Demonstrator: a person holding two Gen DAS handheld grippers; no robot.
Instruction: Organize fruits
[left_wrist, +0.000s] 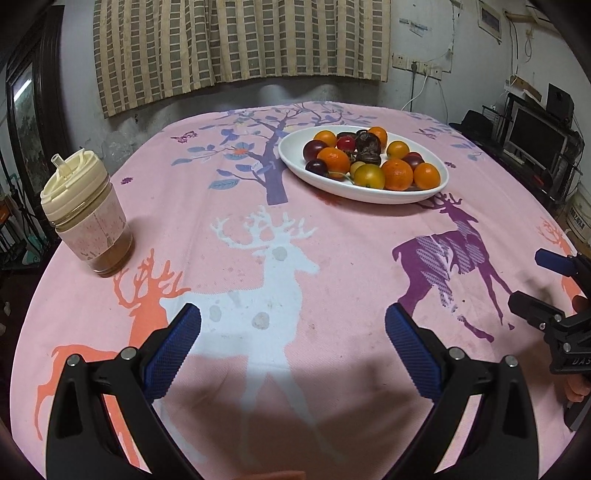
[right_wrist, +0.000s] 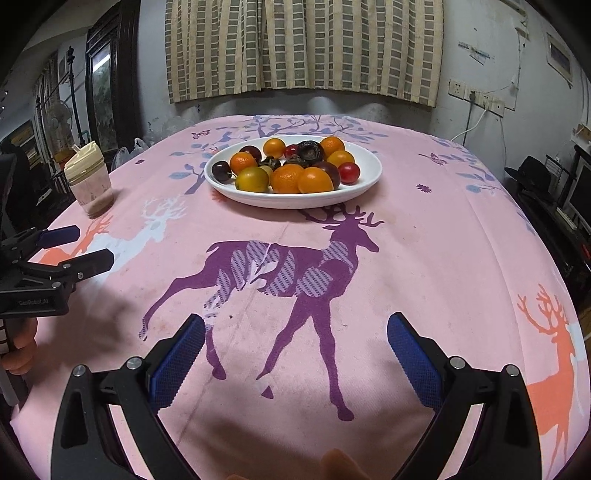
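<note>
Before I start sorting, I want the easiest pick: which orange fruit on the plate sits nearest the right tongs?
The round orange citrus fruit at the front rim of the white oval plate; the other orange ones sit behind or left of it.

The right gripper (right_wrist: 295, 328) hangs wide open above the pink cloth (right_wrist: 424, 258), holding nothing. Far ahead, a white plate (right_wrist: 365, 184) holds mixed fruits (right_wrist: 291, 168). The left gripper (right_wrist: 86, 245) shows at left, near a lidded cup (right_wrist: 88, 181).
</note>
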